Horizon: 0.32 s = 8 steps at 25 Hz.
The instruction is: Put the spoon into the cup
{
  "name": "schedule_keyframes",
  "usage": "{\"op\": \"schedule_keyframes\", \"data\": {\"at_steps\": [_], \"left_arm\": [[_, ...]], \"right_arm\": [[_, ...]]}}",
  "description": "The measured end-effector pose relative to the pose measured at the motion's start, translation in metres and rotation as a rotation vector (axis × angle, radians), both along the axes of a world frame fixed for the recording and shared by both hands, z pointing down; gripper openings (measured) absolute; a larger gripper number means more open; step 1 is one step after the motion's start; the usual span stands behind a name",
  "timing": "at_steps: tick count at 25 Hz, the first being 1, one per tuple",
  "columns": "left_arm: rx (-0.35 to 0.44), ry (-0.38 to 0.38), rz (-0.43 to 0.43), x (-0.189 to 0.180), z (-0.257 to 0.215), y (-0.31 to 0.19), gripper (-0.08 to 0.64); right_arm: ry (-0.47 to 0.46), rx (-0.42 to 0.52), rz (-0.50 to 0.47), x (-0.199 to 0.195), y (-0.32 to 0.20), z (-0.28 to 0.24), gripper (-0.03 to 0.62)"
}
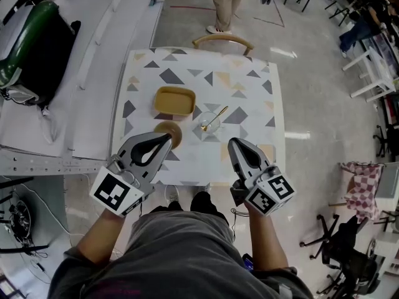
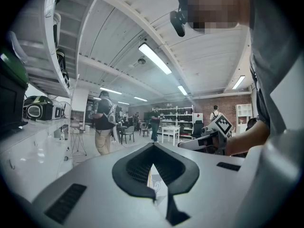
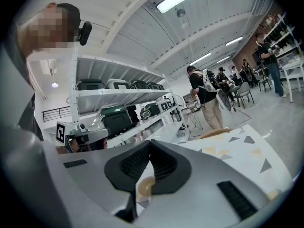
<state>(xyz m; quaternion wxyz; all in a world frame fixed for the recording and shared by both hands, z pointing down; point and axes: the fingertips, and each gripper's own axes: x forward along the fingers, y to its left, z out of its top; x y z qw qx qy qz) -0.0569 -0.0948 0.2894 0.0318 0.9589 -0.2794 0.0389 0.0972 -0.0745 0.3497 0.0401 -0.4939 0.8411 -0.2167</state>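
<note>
Down near the table's (image 1: 187, 167) front edge, the left gripper (image 1: 164, 138) has its jaws pressed together on nothing, and the right gripper (image 1: 233, 143) is closed and empty too. Just past the left tips sits the tan cup (image 1: 174, 131); the gold spoon (image 1: 217, 115) lies to its right, apart, and a tan tray (image 1: 174, 101) sits beyond

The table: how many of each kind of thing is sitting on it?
Yellow dish: 1
Tan cup: 1
Clear glass bowl: 1
Gold spoon: 1
Total: 4
</note>
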Motion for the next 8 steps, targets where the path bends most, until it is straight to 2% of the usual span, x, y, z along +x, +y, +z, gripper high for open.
{"op": "schedule_keyframes", "data": {"at_steps": [8], "left_arm": [[-0.009,-0.003,-0.007,0.0038,0.0044,-0.0062,0.014]], "right_arm": [[0.003,-0.008,-0.013,0.0017,-0.0057,0.0054,0.020]]}}
